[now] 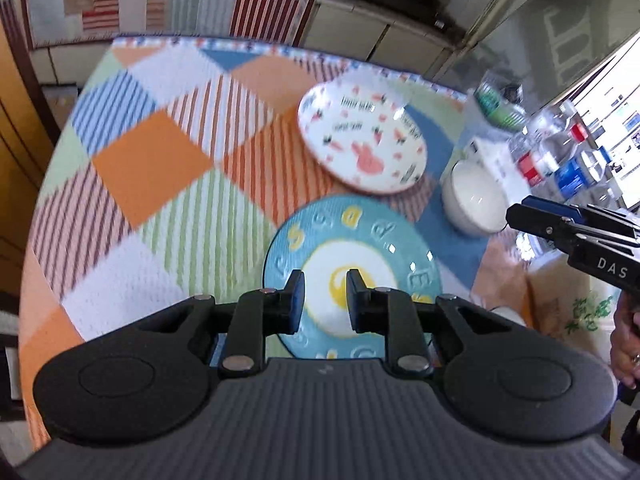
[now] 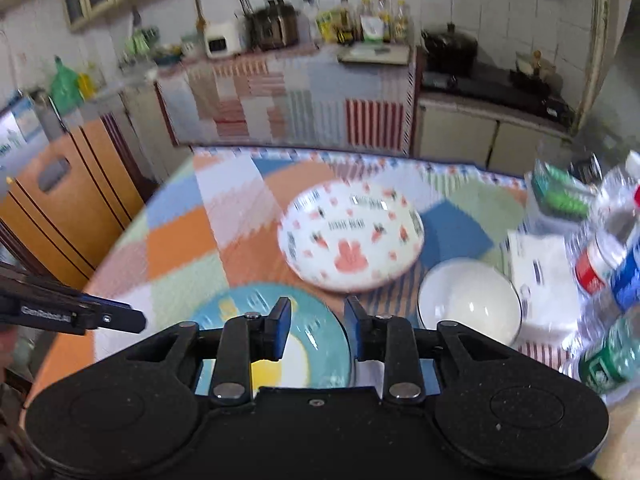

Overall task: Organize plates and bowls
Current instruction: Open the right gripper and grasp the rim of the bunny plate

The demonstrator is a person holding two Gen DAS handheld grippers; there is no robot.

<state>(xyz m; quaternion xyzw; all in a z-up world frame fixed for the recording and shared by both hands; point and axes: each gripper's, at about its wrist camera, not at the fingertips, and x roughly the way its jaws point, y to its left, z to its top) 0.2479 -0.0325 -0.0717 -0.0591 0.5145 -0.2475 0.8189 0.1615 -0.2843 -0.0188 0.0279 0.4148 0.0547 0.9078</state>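
A blue plate (image 1: pixel 360 240) with raised letters and a white and yellow centre lies on the checked tablecloth (image 1: pixel 160 168). My left gripper (image 1: pixel 326 296) hovers above it, its jaws a narrow gap apart with nothing between them. Beyond it lies a white plate (image 1: pixel 362 140) with a pink rabbit. To its right stands a white bowl (image 1: pixel 474 200). My right gripper (image 1: pixel 514 216) reaches in from the right, beside the bowl. In the right wrist view my right gripper (image 2: pixel 318 316) is open and empty over the blue plate (image 2: pixel 240 304), with the rabbit plate (image 2: pixel 352 236) and bowl (image 2: pixel 468 304) ahead. My left gripper (image 2: pixel 140 322) enters at the left.
Several water bottles (image 2: pixel 608 256), a white tissue pack (image 2: pixel 540 264) and a glass with green contents (image 2: pixel 560 196) crowd the table's right side. A person's hand (image 1: pixel 624 340) holds the right gripper. A kitchen counter and cabinets stand behind the table.
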